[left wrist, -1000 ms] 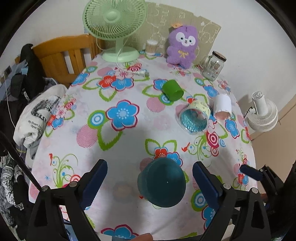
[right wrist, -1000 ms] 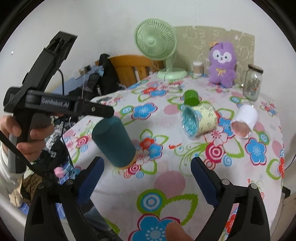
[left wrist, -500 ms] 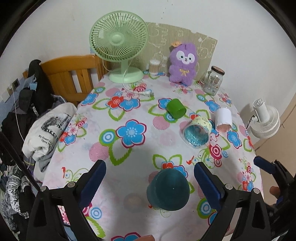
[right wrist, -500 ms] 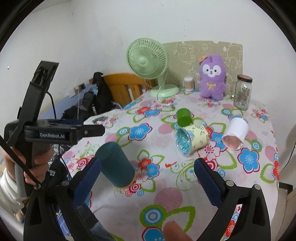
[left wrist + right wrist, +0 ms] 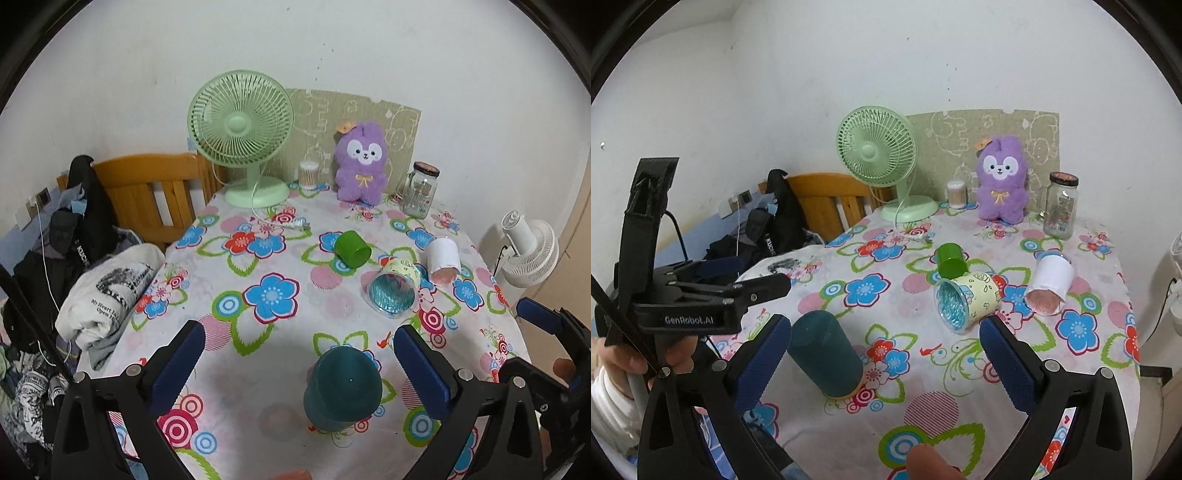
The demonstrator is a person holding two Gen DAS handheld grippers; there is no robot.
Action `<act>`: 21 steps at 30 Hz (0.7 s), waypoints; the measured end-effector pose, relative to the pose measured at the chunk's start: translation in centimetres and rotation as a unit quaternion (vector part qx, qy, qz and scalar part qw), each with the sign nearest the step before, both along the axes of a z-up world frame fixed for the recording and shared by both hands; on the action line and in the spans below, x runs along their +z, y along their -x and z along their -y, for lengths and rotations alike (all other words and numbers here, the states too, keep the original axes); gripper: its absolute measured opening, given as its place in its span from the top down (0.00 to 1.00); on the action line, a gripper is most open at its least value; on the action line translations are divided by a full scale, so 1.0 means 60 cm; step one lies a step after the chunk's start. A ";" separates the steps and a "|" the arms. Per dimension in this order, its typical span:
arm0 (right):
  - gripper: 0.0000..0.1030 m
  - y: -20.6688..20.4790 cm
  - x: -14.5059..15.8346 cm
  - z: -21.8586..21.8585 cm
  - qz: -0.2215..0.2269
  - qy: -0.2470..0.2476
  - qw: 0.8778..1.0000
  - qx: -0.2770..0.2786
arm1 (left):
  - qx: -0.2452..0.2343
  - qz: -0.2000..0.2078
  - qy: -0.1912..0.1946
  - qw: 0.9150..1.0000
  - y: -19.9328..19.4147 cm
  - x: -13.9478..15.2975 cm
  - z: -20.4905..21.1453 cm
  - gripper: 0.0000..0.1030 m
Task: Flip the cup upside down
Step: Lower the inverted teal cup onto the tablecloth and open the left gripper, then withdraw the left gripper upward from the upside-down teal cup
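Note:
A dark teal cup (image 5: 341, 387) stands upside down, mouth on the flowered tablecloth (image 5: 258, 258), near the table's front edge. It also shows in the right wrist view (image 5: 825, 356). My left gripper (image 5: 299, 365) is open and empty, raised above and behind the cup, touching nothing. My right gripper (image 5: 884, 360) is open and empty, with the cup just inside its left finger (image 5: 764, 354) in the image, apart from it. The left gripper also shows at the left of the right wrist view (image 5: 731, 278).
A green cup (image 5: 352, 249), a yellow patterned cup (image 5: 393, 290) and a white cup (image 5: 443, 260) lie on their sides mid-table. A green fan (image 5: 242, 136), purple plush (image 5: 362, 162) and glass jar (image 5: 421, 188) stand at the back. Clothes (image 5: 107, 288) lie at the left edge.
Both grippers have drawn back and up from the table, so the scene looks smaller and farther. The teal cup has stayed upside down in place.

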State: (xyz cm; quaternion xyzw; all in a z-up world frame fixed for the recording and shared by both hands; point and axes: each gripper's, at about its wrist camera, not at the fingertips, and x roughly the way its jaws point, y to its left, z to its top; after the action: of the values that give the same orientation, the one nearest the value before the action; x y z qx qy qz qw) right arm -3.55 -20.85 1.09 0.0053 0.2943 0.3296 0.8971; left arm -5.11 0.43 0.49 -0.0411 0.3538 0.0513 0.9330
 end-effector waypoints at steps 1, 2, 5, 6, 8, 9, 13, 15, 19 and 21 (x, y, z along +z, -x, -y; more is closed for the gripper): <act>0.00 0.003 0.001 -0.002 0.002 -0.001 1.000 -0.001 | 0.000 0.002 -0.002 1.000 0.002 0.000 0.000 0.00; 0.00 0.006 0.001 -0.003 0.004 -0.001 1.000 -0.002 | 0.000 0.005 -0.003 1.000 0.006 -0.001 -0.001 0.00; 0.00 0.017 0.004 -0.006 0.010 -0.002 1.000 -0.006 | 0.001 0.008 -0.008 1.000 0.014 -0.006 -0.003 0.00; 0.00 0.020 0.004 -0.007 0.011 -0.002 1.000 -0.006 | 0.001 0.009 -0.009 1.000 0.017 -0.007 -0.004 0.00; 0.00 0.024 0.004 -0.009 0.010 -0.004 1.000 -0.006 | 0.001 0.011 -0.011 1.000 0.024 -0.012 -0.006 0.00; 0.00 0.026 0.003 -0.010 0.008 -0.005 1.000 -0.005 | 0.003 0.012 -0.012 1.000 0.028 -0.013 -0.007 0.00; 0.00 0.034 -0.003 -0.017 0.003 -0.002 1.000 -0.005 | 0.003 0.015 -0.013 1.000 0.045 -0.022 -0.009 0.00; 0.00 0.038 -0.007 -0.020 0.000 0.000 1.000 -0.004 | 0.001 0.015 -0.017 1.000 0.053 -0.028 -0.008 0.00; 0.00 0.051 -0.016 -0.030 -0.001 0.004 1.000 -0.002 | -0.002 0.018 -0.025 1.000 0.067 -0.039 -0.005 0.00; 0.00 0.058 -0.018 -0.033 0.005 0.009 1.000 -0.004 | -0.004 0.019 -0.029 0.999 0.074 -0.044 -0.001 0.00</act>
State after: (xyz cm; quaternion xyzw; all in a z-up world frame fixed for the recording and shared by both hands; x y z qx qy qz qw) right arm -7.02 -18.88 0.00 -0.0038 0.2928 0.3236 0.8998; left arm -9.56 0.47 -2.16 -0.0134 0.3344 0.0567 0.9406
